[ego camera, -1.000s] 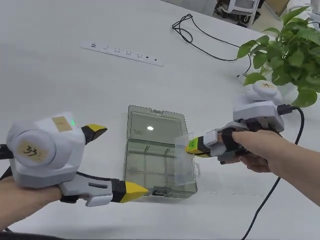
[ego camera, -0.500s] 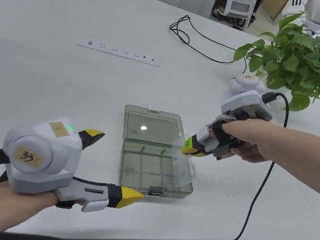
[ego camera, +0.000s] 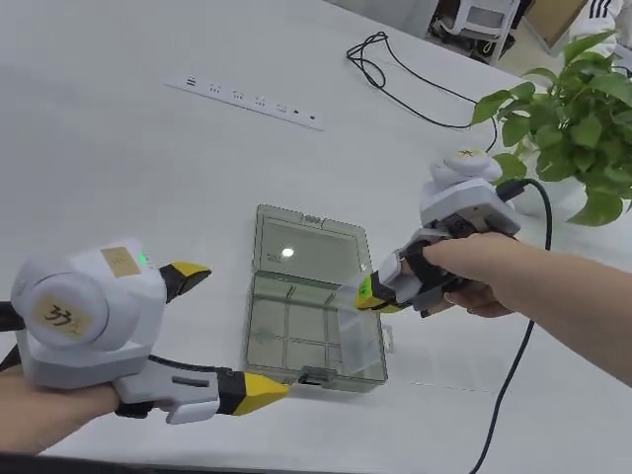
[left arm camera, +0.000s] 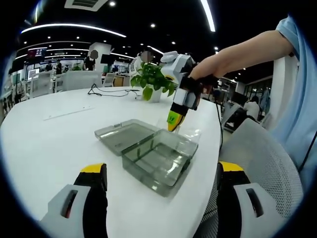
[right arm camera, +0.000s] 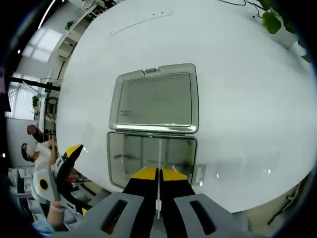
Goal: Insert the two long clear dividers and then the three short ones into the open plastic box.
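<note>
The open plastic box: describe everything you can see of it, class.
The plastic box is smoky, see-through and rectangular, lying on the white table. Its lid lies folded back flat behind the base. Thin partition lines cross the base. The right gripper holds a clear divider on edge over the base's right part; contact cannot be told.

The box [ego camera: 296,331] is made of smoky, glossy plastic, the divider [right arm camera: 159,154] of clear plastic. The table [ego camera: 118,178] is finished smooth and matt.
</note>
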Motion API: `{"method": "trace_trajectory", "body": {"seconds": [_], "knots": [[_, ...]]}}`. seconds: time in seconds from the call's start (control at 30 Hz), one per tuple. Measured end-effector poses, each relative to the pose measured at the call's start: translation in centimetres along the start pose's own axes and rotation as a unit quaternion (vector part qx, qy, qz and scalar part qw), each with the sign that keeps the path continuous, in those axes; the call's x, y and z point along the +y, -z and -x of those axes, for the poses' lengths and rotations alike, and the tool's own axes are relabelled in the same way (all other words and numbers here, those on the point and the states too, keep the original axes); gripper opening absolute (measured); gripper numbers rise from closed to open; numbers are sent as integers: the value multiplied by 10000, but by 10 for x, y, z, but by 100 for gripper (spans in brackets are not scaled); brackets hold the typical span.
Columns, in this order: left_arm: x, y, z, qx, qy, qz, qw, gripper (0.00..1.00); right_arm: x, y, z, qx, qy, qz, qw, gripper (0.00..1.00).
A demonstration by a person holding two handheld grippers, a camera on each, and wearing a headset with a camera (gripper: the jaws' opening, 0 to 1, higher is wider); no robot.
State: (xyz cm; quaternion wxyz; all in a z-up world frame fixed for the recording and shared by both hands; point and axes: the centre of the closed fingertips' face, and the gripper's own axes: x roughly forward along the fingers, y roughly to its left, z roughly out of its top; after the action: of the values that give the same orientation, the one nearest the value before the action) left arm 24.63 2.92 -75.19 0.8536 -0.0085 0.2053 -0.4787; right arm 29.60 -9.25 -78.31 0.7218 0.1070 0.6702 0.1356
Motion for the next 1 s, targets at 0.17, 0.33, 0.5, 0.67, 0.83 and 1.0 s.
{"method": "trace_trajectory", "body": {"seconds": [0.17, 0.33, 0.5, 0.67, 0.83, 1.0], "knots": [[2, 2, 1, -13, -27, 31, 10000, 93, -5, 0, -8, 58, 98, -5, 9999, 1], [3, 5, 2, -12, -37, 66, 10000, 93, -4, 3, -12, 80, 92, -22, 9999, 1], [3, 7, 2, -14, -29, 91, 10000, 93, -2, 5, -15, 112, 110, -37, 9999, 1], [1, 10, 2, 14, -21, 118, 9999, 92, -3, 3, -16, 150, 100, -73, 9998, 1], [1, 11, 1, 12, -20, 136, 9999, 92, -3, 2, -16, 185, 81, -122, 9997, 1], [0, 12, 0, 34, 16, 152, 9999, 91, -4, 2, -18, 207, 99, -170, 9996, 1]]}}
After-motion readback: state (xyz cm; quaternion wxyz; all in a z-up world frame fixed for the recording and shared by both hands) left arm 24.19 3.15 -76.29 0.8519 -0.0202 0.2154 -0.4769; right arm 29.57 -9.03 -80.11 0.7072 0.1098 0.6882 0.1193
